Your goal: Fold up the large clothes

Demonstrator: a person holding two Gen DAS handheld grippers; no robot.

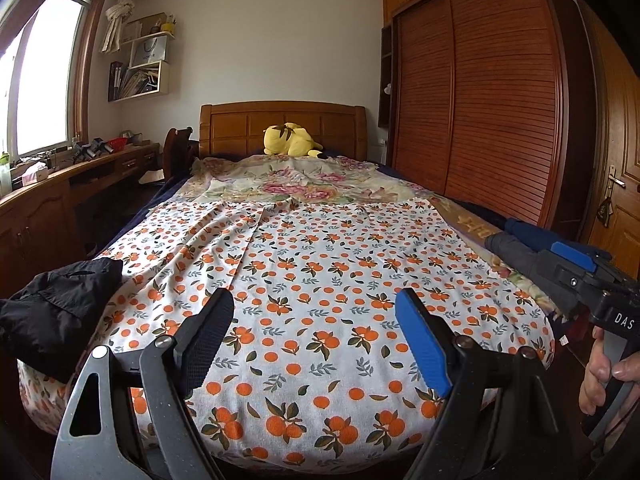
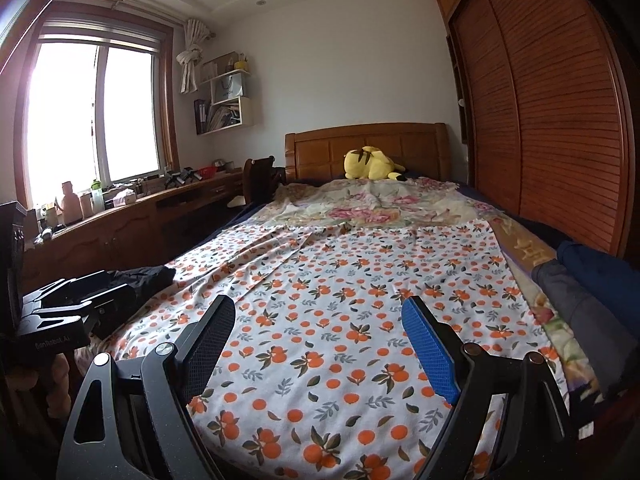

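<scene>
An orange-print cloth [image 1: 320,264] lay spread flat across the bed [image 2: 516,248], with a few creases toward its left side. A black garment [image 1: 60,312] sat bunched at the bed's left edge, and dark blue clothes [image 2: 588,280] lay at the right. The left gripper [image 1: 316,344] and right gripper [image 2: 320,348] hovered over the near end, jaws released and holding nothing. No fold showed in the cloth; that fits either a piece laid out for folding or bedding under finished piles.

Daylight is pouring through the blown-out window [image 2: 92,116], leaving the wardrobe [image 2: 552,120] side dimmer, while fisheye distortion is bending and darkening both views' edges.
</scene>
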